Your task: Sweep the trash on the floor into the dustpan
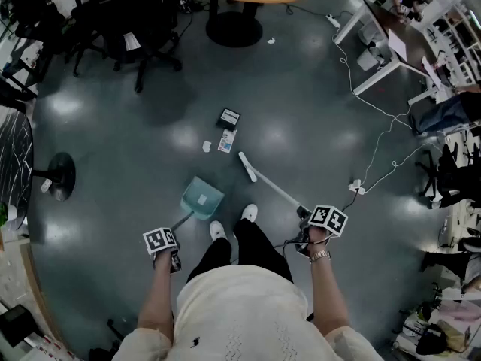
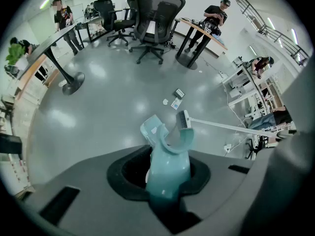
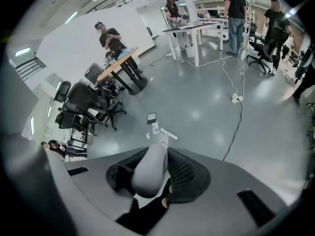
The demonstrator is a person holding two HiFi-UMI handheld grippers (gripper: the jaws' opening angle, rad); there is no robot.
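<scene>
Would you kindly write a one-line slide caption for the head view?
Left gripper holds a teal dustpan, right gripper a broom, facing litter on the grey floor.

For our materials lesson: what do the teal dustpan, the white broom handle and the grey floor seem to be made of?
The teal dustpan looks like moulded plastic: smooth, glossy, uniform colour. The white broom handle is a thin straight tube, plastic or painted metal; cannot tell. The grey floor seems a hard polished coating, perhaps epoxy; it shows bright glare patches.
</scene>
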